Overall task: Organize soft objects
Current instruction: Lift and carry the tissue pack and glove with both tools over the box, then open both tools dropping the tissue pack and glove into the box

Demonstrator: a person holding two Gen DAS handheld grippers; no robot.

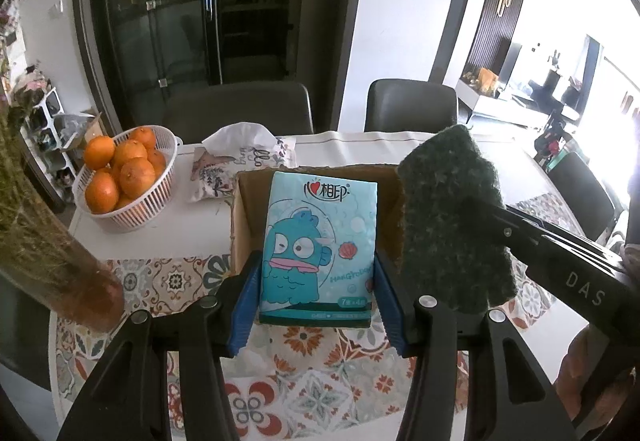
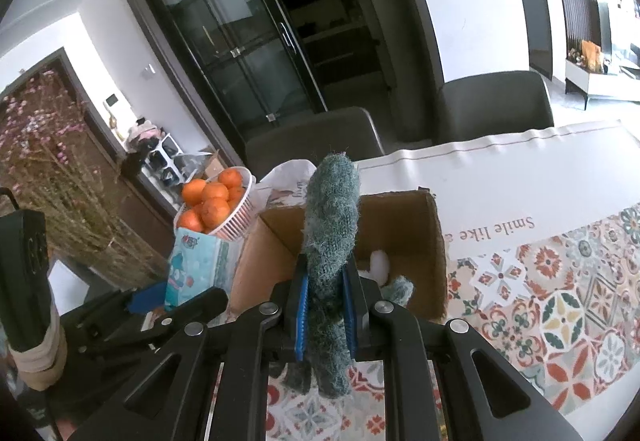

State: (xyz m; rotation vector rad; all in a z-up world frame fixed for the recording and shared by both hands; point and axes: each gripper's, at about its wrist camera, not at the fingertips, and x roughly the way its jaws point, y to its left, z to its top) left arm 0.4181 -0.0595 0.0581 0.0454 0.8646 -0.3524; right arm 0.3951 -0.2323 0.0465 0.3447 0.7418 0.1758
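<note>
The left tongs [image 1: 316, 273] clamp a tissue pack [image 1: 318, 245] by its two long sides, jaws set about halfway and the blue pads pressed flat against the wrapper, so the pack stands upright with its cartoon face toward the camera; gripping the sides likely keeps the soft packet from folding, and lets it go into the box end first. The right tongs [image 2: 325, 305] are squeezed as narrow as they go on a green cloth [image 2: 330, 241], pinched near its middle so that one end stands up above the pads and the other droops below them (a limp thing needs a tight pinch or it slips). Both loads hang just short of the near wall of the box [image 2: 400, 229], a cardboard carton open at the top, which sits on the patterned mat toward the middle of the table [image 1: 172, 229]; inside it, in the right wrist view, lie something white and a bit of green fabric. My reading is that the box is the collecting place. Beyond it, toward the far left corner, stand a basket [image 1: 144, 211] of oranges and a printed tissue pouch [image 1: 224, 173].
</note>
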